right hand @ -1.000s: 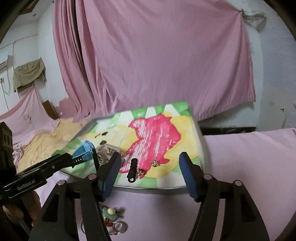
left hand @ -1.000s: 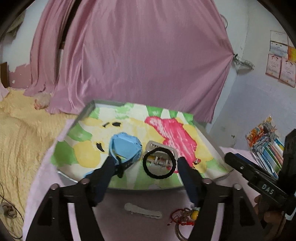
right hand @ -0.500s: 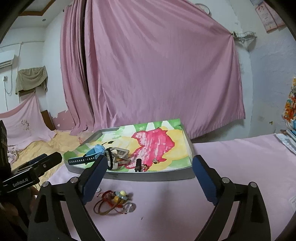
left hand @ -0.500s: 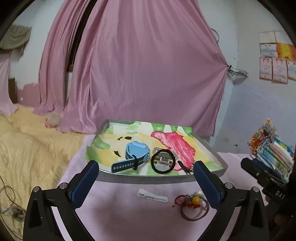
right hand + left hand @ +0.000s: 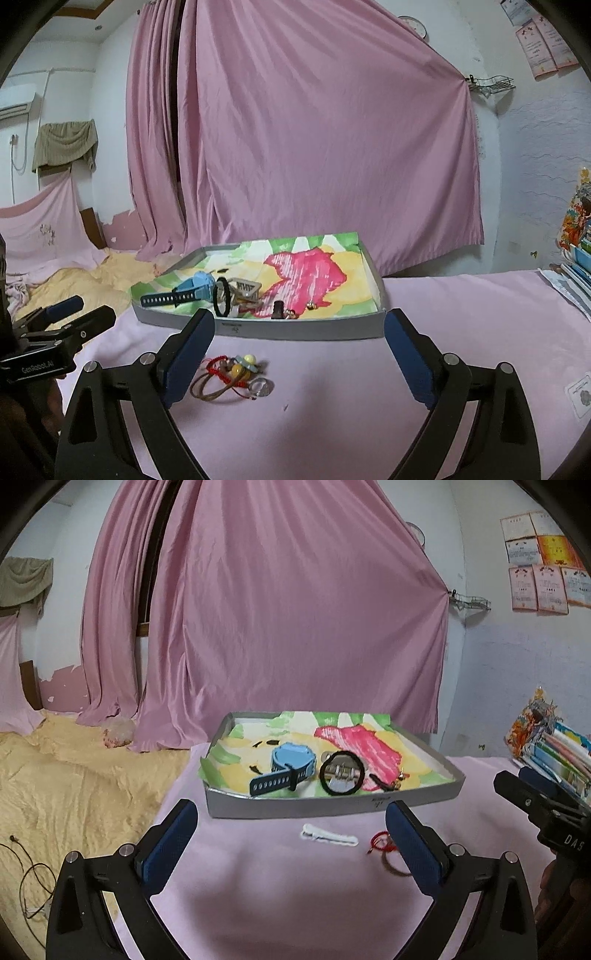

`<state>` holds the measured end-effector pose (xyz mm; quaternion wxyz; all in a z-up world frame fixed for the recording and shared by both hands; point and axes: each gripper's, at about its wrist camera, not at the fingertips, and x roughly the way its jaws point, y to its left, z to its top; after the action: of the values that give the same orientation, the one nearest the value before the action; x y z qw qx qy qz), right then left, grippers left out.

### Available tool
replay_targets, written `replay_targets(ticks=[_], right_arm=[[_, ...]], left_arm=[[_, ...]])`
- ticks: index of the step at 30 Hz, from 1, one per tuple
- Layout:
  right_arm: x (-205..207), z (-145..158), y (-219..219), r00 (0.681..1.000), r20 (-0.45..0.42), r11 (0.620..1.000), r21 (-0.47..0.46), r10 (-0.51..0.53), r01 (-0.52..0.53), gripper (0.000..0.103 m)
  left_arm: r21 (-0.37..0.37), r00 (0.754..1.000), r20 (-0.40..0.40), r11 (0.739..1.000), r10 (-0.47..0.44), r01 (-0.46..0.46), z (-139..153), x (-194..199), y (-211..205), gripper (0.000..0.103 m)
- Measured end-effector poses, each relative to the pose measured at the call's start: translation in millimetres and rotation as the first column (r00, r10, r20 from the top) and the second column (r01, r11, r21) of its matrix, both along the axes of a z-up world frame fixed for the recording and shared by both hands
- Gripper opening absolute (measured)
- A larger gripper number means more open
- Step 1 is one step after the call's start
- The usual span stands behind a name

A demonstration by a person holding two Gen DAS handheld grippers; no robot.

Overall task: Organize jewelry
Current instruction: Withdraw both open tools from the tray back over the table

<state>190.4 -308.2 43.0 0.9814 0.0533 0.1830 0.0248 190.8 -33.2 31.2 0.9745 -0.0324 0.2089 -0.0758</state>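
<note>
A grey tray (image 5: 295, 806) (image 5: 306, 328) with a bright painted lining sits on the pink cloth. In it lie a blue watch (image 5: 291, 762) (image 5: 195, 286), a black hair tie (image 5: 341, 779) (image 5: 222, 297) over a metal clip, and small earrings (image 5: 290, 314). On the cloth in front lie a white hair clip (image 5: 328, 836) and a red cord bracelet with beads (image 5: 382, 843) (image 5: 232, 376). My left gripper (image 5: 291, 843) is open, back from the tray. My right gripper (image 5: 299, 354) is open, with the bracelet by its left finger.
Pink curtains hang behind the tray. A yellow blanket (image 5: 66, 782) lies to the left, with cables (image 5: 26, 878) on it. Stacked books and papers (image 5: 554, 746) stand at the right. A small card (image 5: 581, 397) lies on the cloth at the right.
Both grippers have drawn back from the tray and opened wider. The watch lies in the tray, free of the left gripper's fingers.
</note>
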Motion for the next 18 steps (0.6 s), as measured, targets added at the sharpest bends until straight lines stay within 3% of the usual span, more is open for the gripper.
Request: replay_targets(ticks=[18], right_arm=[[24.4,-21.3,7.2,0.977,-0.201,0.997,-0.015,0.066,-0.07,0.09]], left_arm=[[0.068,0.979,-0.197,0.996,-0.051,0.066,-19.6,26.3,-5.4,0.102]])
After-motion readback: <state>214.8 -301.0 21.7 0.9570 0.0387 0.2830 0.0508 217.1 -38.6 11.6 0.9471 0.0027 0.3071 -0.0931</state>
